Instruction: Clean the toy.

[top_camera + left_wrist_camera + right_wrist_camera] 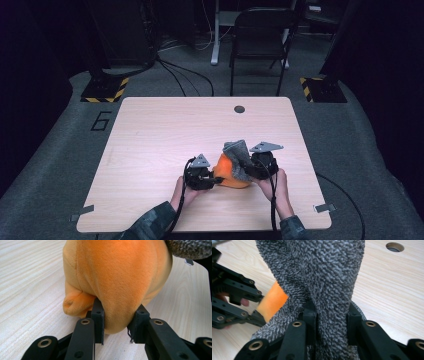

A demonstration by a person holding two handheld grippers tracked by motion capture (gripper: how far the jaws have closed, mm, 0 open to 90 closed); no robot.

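Your left gripper [117, 326] pinches a bulge of the orange plush toy [231, 173], soft and rounded, near the front edge of the pale wood-grain table [160, 135]. The grey knitted sock [324, 282], nubbly and limp, drapes over the toy's right side, apparently only partly pulled on. Your right gripper [331, 323] has its jaws clamped on the sock's fabric.

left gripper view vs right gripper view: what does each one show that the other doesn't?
Left gripper view: left gripper fingers pinching a bulge of the orange plush toy.
Right gripper view: right gripper fingers clamped on the grey knit cloth, plus the table's round hole.
Both: the toy, the cloth, the wooden table.
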